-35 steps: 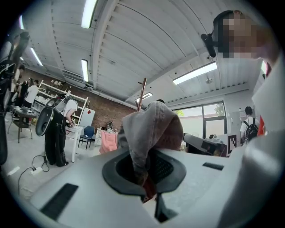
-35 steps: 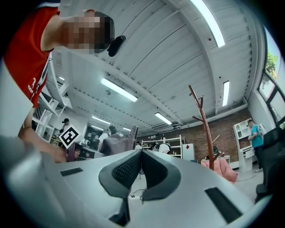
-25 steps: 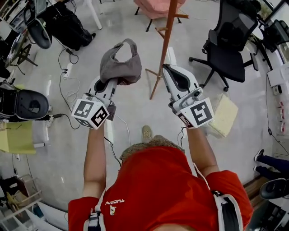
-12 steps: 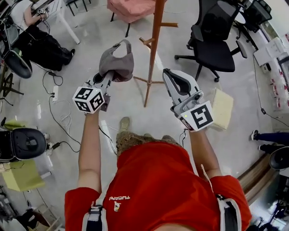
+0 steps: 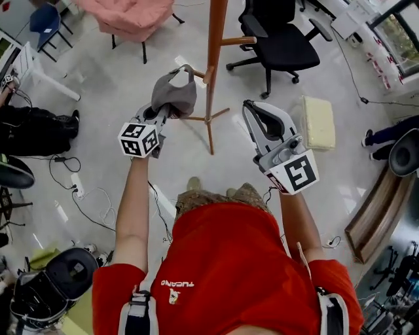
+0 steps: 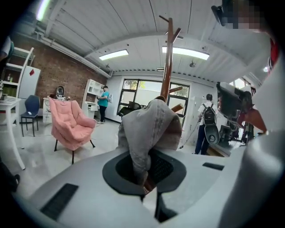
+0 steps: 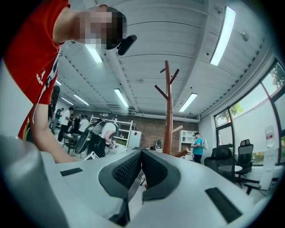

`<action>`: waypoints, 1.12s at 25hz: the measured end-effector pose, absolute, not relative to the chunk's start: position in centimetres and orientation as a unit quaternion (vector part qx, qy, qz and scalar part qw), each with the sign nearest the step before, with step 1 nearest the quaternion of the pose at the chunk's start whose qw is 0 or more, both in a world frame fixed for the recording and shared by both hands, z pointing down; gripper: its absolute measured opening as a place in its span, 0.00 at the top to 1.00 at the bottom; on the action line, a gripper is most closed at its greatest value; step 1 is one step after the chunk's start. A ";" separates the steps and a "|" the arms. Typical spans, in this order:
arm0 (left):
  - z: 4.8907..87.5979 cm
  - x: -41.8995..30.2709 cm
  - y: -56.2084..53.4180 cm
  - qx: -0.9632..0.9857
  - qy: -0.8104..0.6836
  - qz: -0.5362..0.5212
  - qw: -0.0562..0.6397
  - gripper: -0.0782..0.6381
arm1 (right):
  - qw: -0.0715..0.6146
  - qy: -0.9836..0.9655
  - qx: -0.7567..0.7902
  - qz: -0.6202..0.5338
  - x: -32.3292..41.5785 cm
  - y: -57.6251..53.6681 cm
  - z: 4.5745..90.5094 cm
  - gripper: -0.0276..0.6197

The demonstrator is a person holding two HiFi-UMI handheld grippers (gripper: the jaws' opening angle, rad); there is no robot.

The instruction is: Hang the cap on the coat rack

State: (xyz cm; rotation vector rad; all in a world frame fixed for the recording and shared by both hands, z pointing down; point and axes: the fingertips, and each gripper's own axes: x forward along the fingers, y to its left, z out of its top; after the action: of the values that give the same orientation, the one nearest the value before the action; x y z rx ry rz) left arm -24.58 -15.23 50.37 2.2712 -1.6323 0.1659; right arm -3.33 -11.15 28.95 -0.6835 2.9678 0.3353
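A grey cap (image 5: 173,96) hangs bunched from my left gripper (image 5: 166,112), which is shut on its fabric. The cap's back strap stands up just left of a short peg (image 5: 208,74) on the brown wooden coat rack (image 5: 215,46); whether strap and peg touch I cannot tell. In the left gripper view the cap (image 6: 149,127) fills the space in front of the left gripper (image 6: 144,180), with the coat rack (image 6: 167,58) rising right behind it. My right gripper (image 5: 251,108) is shut and holds nothing, right of the pole. The right gripper (image 7: 140,162) faces the coat rack (image 7: 168,111).
The rack's legs (image 5: 208,124) spread on the floor between my grippers. A pink armchair (image 5: 131,16) stands at the far left, a black office chair (image 5: 278,39) at the far right and a pale cushion (image 5: 317,121) on the floor. Cables (image 5: 78,190) trail at left. People stand in the background.
The person has walked up to the rack. The pole now stands between both grippers, and the cap has come from left of the rack to right beside a peg.
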 end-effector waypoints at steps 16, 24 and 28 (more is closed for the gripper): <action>61.1 -22.9 -24.2 0.846 -0.435 0.126 0.282 0.86 | -0.037 0.929 -0.351 0.107 -4.1 -11.7 31.1 0.92; 63.9 -20.1 -24.7 0.856 -0.404 0.144 0.288 0.70 | -0.079 0.923 -0.364 0.095 -3.5 -11.7 32.1 0.92; 63.5 -19.7 -24.0 0.866 -0.399 0.118 0.277 0.42 | -0.069 0.923 -0.365 0.095 -3.7 -12.3 32.0 0.92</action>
State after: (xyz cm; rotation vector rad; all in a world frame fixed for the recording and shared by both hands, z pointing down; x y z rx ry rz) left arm -19.70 -24.02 63.51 2.3265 -1.0715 0.3181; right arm -3.67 -12.30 32.01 -1.2004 3.0358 0.3129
